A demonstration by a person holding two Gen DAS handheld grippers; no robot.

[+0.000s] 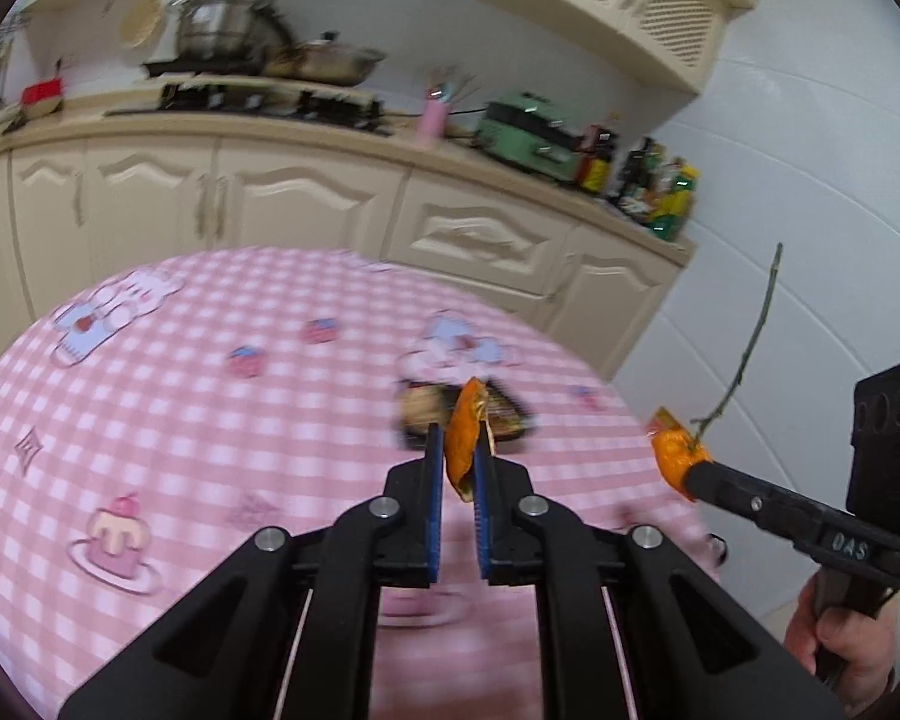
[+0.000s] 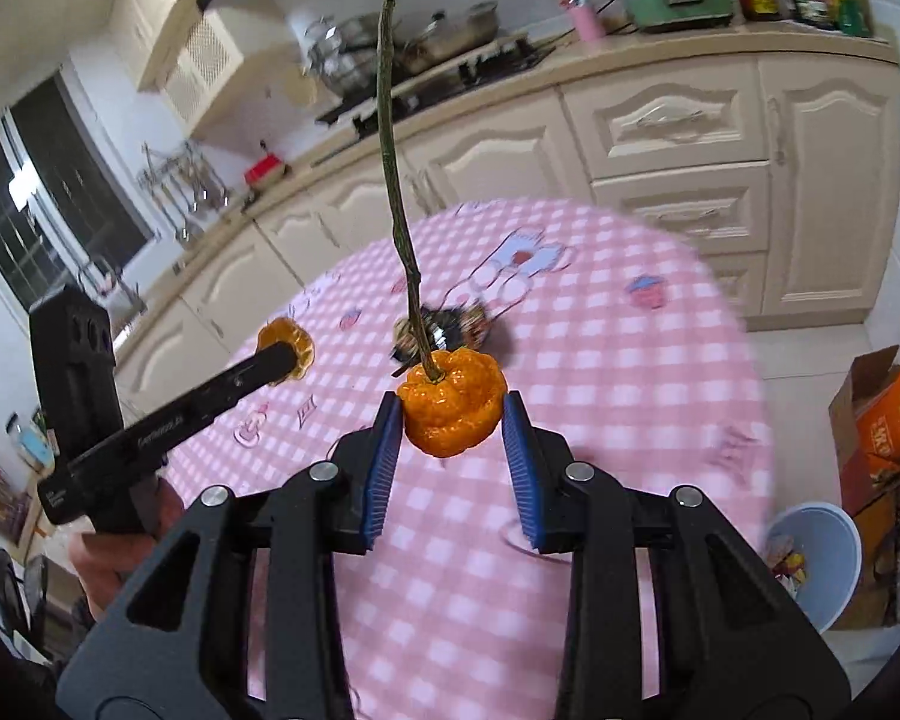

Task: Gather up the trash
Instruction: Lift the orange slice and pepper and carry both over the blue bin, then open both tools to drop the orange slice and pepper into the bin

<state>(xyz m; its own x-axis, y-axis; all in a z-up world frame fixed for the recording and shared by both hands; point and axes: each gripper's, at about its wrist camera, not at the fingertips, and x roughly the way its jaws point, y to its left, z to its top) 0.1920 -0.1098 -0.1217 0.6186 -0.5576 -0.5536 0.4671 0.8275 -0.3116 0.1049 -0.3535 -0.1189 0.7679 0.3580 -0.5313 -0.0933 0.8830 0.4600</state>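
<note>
My left gripper (image 1: 457,450) is shut on a flat piece of orange peel (image 1: 463,438), held above the pink checked tablecloth (image 1: 180,420). My right gripper (image 2: 453,414) is shut on a bigger orange peel (image 2: 453,408) with a long green stem (image 2: 396,180) sticking up. In the left wrist view the right gripper (image 1: 684,468) is at the right with its peel (image 1: 675,450). In the right wrist view the left gripper (image 2: 288,351) is at the left with its peel (image 2: 291,339). A dark wrapper (image 1: 504,414) lies on the table beyond the left gripper; it also shows in the right wrist view (image 2: 456,321).
A white bin (image 2: 816,564) with some trash in it stands on the floor right of the table, next to cardboard boxes (image 2: 882,420). Cream kitchen cabinets (image 1: 306,204) with pots, a green appliance (image 1: 528,135) and bottles run behind the table.
</note>
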